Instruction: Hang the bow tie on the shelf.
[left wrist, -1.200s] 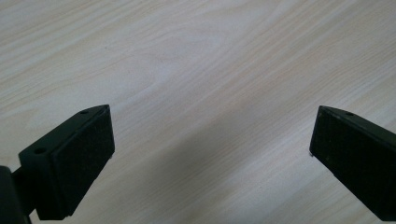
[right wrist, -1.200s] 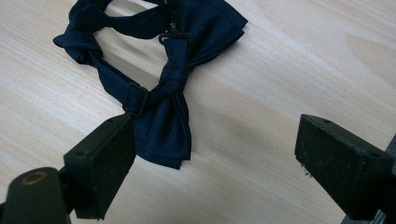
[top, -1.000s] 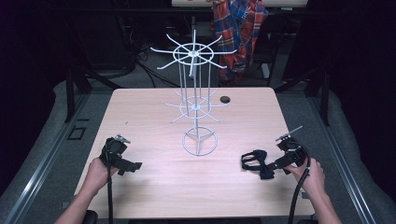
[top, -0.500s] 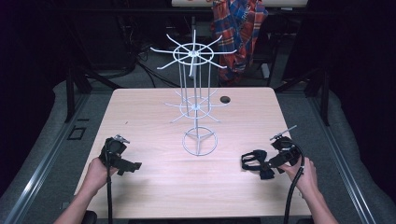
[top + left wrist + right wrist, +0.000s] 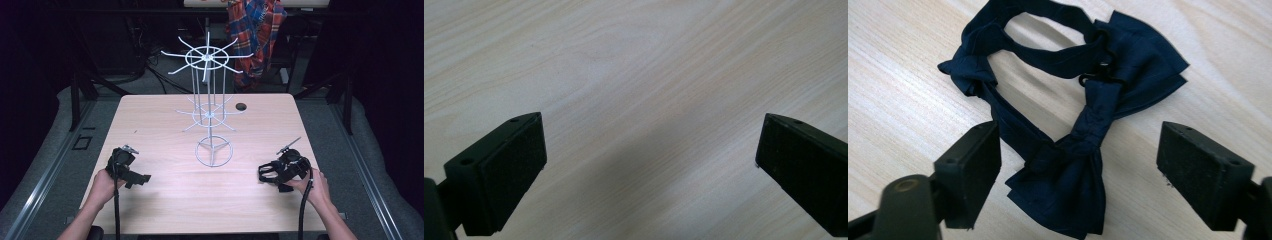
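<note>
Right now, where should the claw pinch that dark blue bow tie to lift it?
Pinch the narrow centre knot of the bow tie, coming straight down from above. It is the thickest, firmest part, the wings are floppy, and the tie lies flat between the right claw's open jaws.

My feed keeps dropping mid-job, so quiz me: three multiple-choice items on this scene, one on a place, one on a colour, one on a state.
1. Where does the bow tie lie?
A. on the wire rack
B. on the table, at the right tool
C. beside the left tool

2. What colour is the bow tie?
A. red
B. white
C. navy blue

3. How does the left tool stand?
A. open over bare wood
B. shut on the bow tie
C. shut on a rack arm

Answers: 1 B, it lies flat on the table between the open jaws of the right tool, which have just been closing. 2 C, the fabric is dark blue. 3 A, its jaws stand wide apart with nothing between.
</note>
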Motion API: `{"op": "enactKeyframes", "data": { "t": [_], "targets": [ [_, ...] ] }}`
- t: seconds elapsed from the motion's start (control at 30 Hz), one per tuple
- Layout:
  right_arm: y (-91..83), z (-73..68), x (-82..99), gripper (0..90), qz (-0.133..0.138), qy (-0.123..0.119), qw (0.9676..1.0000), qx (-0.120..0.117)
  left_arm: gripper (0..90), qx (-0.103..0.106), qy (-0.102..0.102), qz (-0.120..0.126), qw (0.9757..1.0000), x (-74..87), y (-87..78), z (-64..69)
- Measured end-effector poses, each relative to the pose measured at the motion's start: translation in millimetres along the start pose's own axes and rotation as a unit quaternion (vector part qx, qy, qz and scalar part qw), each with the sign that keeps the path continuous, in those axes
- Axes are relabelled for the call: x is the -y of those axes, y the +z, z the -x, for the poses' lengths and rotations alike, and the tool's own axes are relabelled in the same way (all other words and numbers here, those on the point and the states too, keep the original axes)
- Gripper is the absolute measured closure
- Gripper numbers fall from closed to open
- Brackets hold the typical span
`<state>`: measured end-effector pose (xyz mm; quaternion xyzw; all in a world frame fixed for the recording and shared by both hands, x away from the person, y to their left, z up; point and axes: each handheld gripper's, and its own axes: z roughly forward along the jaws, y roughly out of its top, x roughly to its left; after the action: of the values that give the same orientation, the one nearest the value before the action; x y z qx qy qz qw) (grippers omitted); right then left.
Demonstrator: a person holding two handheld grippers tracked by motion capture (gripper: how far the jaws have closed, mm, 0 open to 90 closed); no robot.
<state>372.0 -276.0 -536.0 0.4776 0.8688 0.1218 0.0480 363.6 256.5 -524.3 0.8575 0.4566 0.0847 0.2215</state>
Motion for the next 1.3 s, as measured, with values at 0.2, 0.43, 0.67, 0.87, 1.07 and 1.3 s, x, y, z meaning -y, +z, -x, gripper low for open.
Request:
{"op": "enactKeyframes", "data": {
  "t": [0.2,0.43,0.67,0.87,1.07,1.3],
  "targets": [
    [6.0,-7.1,-1.9,31.5,-0.007,-0.006,0.9999,0.01,0.1,-0.001,0.002,-0.006,1.0,-0.3,0.5,0.0],
    [8.7,-8.3,-4.3,51.8,-0.031,-0.033,0.9984,0.033,0.1,-0.001,0.002,-0.009,1.0,0.0,1.6,-1.0],
    [8.5,-16.8,-6.0,72.9,-0.022,-0.06,0.9963,0.057,0.1,0.0,0.004,-0.007,1.0,0.1,1.1,-0.4],
    [2.6,-17.2,-5.6,73.7,0.008,-0.049,0.998,0.04,0.1,-0.001,0.001,-0.007,1.0,0.7,0.4,-0.4],
    [-2.8,-12.3,-4.7,73.8,0.02,-0.045,0.9982,0.033,0.1,0.0,0.003,-0.007,1.0,0.5,0.3,-0.2],
    [-7.9,-13.9,-5.2,73.7,0.049,-0.032,0.9982,0.014,0.1,-0.001,0.004,-0.007,1.0,0.4,0.1,0.0]
  ]
}}
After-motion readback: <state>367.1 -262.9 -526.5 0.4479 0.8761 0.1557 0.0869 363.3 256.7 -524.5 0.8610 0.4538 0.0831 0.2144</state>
